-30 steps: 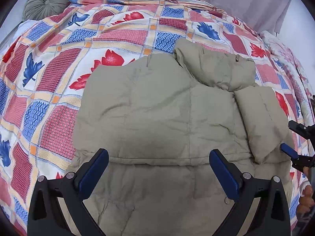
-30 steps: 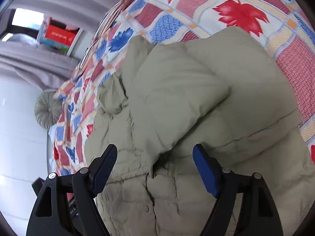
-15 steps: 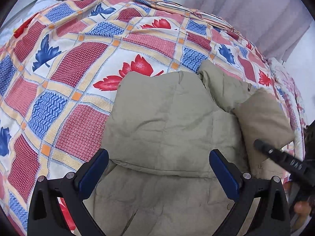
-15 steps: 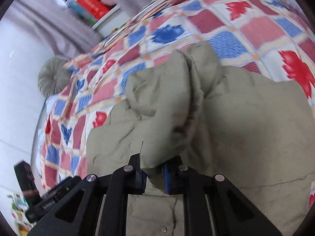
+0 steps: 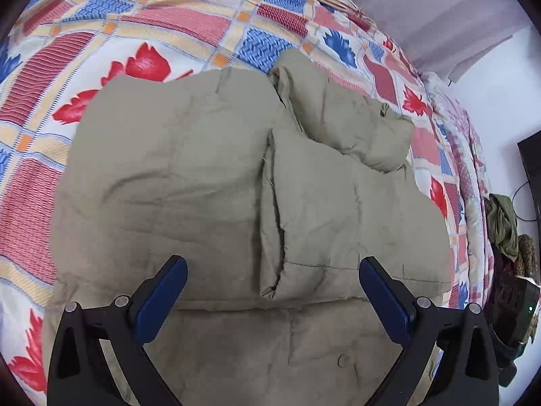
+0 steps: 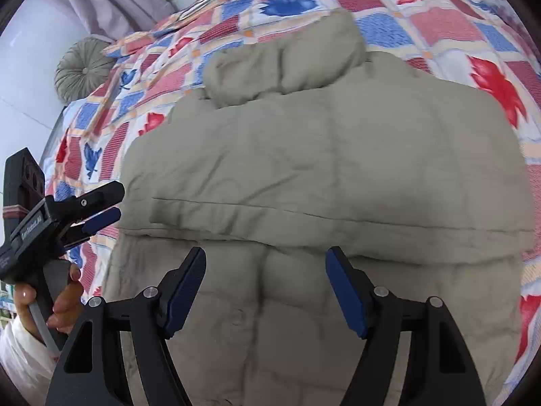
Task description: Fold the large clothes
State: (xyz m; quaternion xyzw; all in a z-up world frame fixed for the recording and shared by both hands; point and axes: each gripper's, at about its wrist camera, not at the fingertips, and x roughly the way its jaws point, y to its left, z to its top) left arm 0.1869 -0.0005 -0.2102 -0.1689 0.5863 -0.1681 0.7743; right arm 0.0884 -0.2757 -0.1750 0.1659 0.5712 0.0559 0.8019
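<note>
A khaki padded jacket (image 5: 189, 169) lies flat on the bed, its hood (image 5: 355, 125) at the far end. One sleeve (image 5: 338, 209) is folded inward across the body. My left gripper (image 5: 272, 270) hovers open over the jacket's lower half, with only fabric below it. In the right wrist view the same jacket (image 6: 321, 169) fills the middle, with the hood (image 6: 284, 64) bunched at the top. My right gripper (image 6: 266, 257) is above the hem area, its jaws opening with nothing between them. The left gripper (image 6: 119, 200) shows at the left edge, open, held by a hand (image 6: 64, 297).
The bedspread (image 5: 135, 27) is a red and blue leaf patchwork. A round grey-green cushion (image 6: 83, 67) sits at the bed's far corner. Curtains (image 5: 439, 10) hang behind the bed. A heap of dark clothes (image 5: 503, 223) lies beside the bed's right edge.
The right gripper closed on the sleeve, carried it over the jacket body, then let go; the sleeve now lies folded inward. The left gripper has come lower and closer, staying open.
</note>
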